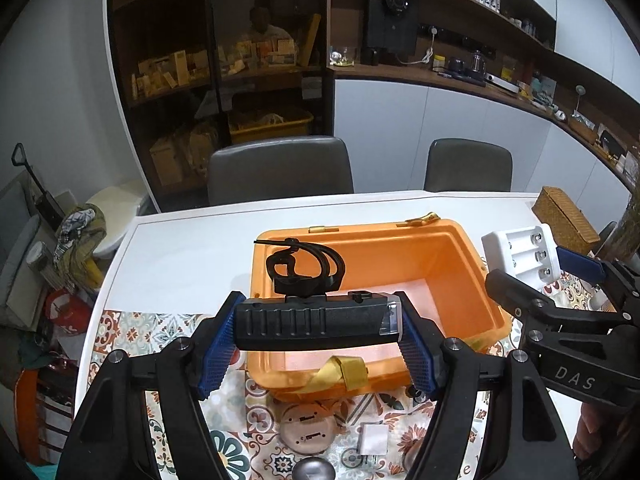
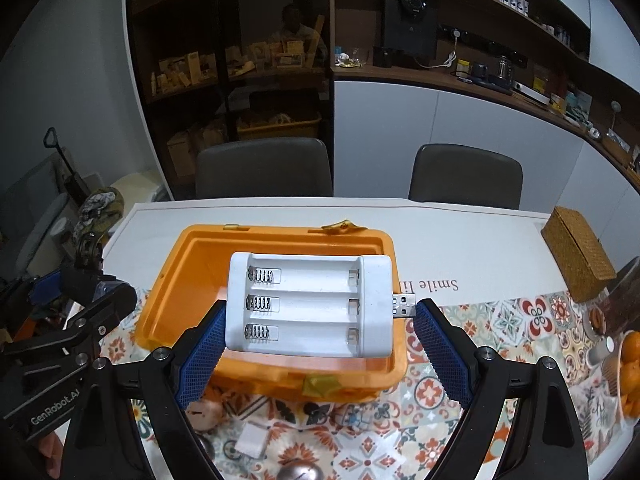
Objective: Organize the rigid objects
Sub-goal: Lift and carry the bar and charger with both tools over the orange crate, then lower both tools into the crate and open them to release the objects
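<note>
My left gripper [image 1: 318, 330] is shut on a black bike light [image 1: 312, 322] with a strap mount on top, and holds it over the front left of the open orange box [image 1: 472, 280]. My right gripper [image 2: 318, 322] is shut on a white USB battery charger [image 2: 308, 304] with three empty slots, held above the same orange box [image 2: 168, 300]. In the left wrist view the charger [image 1: 520, 252] and right gripper [image 1: 548, 276] show at the right. In the right wrist view the left gripper [image 2: 86, 292] shows at the left edge.
The box sits on a patterned mat [image 2: 500, 344] on a white table [image 1: 192, 252]. In front of the box lie a round pink disc [image 1: 306, 428], a small white square [image 1: 372, 438] and metal domes [image 2: 298, 472]. A wicker box [image 2: 580, 252] and a bowl of oranges [image 2: 628, 372] stand at the right. Two chairs [image 1: 280, 170] are behind the table.
</note>
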Motion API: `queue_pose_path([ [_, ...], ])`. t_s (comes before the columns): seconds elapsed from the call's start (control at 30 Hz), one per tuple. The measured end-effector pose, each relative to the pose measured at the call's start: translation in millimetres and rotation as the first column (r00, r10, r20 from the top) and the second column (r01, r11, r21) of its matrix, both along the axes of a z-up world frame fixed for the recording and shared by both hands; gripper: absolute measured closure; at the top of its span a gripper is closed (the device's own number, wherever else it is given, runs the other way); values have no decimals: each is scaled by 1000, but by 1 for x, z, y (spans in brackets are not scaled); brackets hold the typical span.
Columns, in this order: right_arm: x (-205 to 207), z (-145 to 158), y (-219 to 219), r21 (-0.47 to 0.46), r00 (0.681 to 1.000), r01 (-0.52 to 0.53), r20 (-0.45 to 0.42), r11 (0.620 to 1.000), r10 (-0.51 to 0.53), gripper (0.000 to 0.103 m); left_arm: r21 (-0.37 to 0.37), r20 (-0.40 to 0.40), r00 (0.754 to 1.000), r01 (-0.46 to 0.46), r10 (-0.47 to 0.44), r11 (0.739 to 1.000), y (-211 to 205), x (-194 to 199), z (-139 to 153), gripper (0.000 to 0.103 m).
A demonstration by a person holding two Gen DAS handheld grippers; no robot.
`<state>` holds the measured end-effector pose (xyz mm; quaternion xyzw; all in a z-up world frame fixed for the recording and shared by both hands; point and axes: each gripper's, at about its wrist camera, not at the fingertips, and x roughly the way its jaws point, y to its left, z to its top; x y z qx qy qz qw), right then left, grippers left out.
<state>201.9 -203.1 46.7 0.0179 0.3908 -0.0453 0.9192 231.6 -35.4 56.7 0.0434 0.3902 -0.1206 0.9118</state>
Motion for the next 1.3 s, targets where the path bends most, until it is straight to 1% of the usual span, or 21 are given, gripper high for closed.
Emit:
queue_pose_path([
  [0.23, 28, -7, -1, -2, 998, 4, -61, 1000, -4, 12, 11, -96, 995, 13, -11, 1000, -5, 34, -12, 31],
  [0.43, 48, -24, -3, -4, 991, 9, -133, 1000, -9, 12, 56, -136, 991, 9, -2, 998, -11, 48, -26, 31],
  [0.63, 62, -39, -6, -13, 981, 13, -193, 1000, -15, 12, 68, -206, 979, 25, -10, 997, -16, 60, -46, 30],
  [0.77, 66, -48, -9, -18, 976, 19, -215, 1000, -23, 12, 71, -242, 970, 24, -6, 997, -18, 64, -58, 30],
  [1.03, 70, -59, -7, -6, 969, 19, -248, 1000, -20, 12, 108, -239, 971, 13, 14, 994, -19, 66, -63, 29],
  [1.07, 70, -59, -6, -4, 968, 18, -250, 1000, -18, 12, 115, -237, 971, 6, 21, 993, -17, 66, -63, 27],
  [1.13, 71, -60, -5, 0, 968, 15, -250, 1000, -15, 12, 127, -226, 973, -12, 41, 992, -13, 64, -63, 19],
  [1.23, 72, -62, -4, 0, 967, 12, -255, 1000, -11, 12, 143, -214, 974, -38, 68, 989, -5, 62, -64, 18],
  [1.3, 73, -63, -2, 2, 966, 6, -260, 1000, -5, 12, 142, -216, 973, -51, 81, 989, 0, 60, -65, 14],
])
